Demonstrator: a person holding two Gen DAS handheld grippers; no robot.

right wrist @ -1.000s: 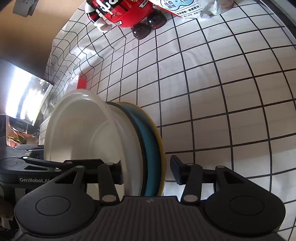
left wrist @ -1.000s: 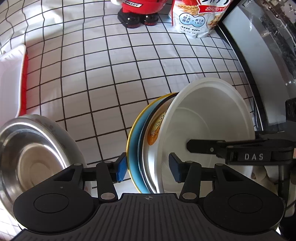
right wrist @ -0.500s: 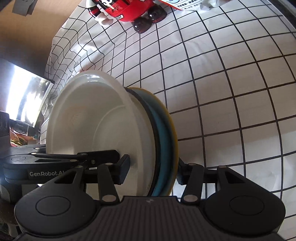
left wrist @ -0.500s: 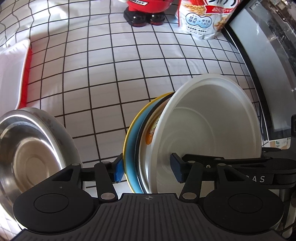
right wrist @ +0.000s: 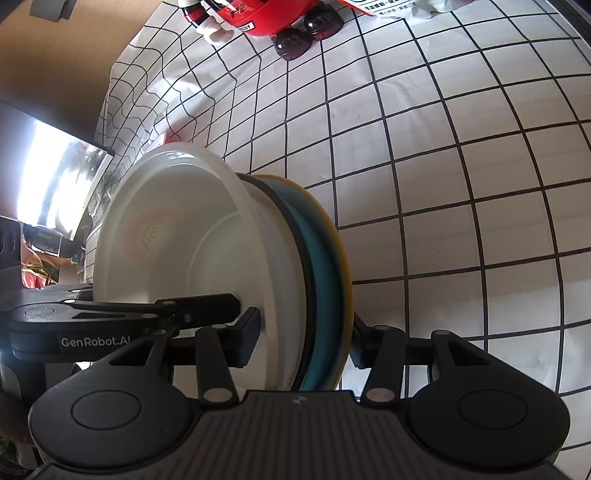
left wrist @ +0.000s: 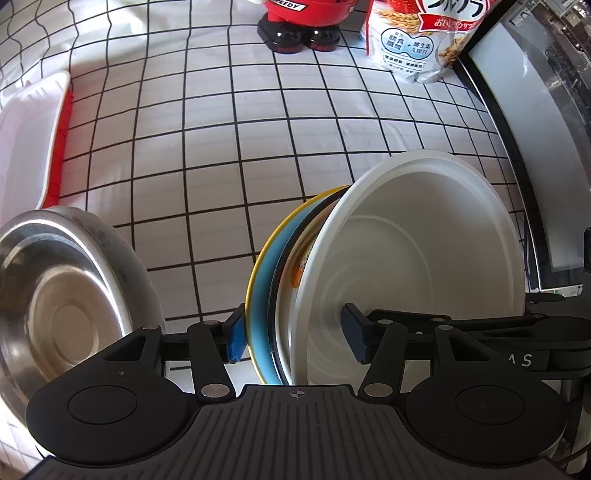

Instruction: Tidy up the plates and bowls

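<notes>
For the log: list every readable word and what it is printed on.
"SPEEDY": red toy figure, first letter cut off.
"GenRobot.AI": left gripper, seen from the right wrist.
"A S": right gripper, rest hidden.
Cereal bag: Japanese print, "A B" legible, rest too small.

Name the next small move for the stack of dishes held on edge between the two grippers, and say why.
Probably lower it flat onto the black-gridded white tablecloth. The white plastic bowl, nested against the teal plate with a yellow rim, stands on edge; the left gripper and right gripper both straddle the stack, and the cloth beyond looks open.
</notes>
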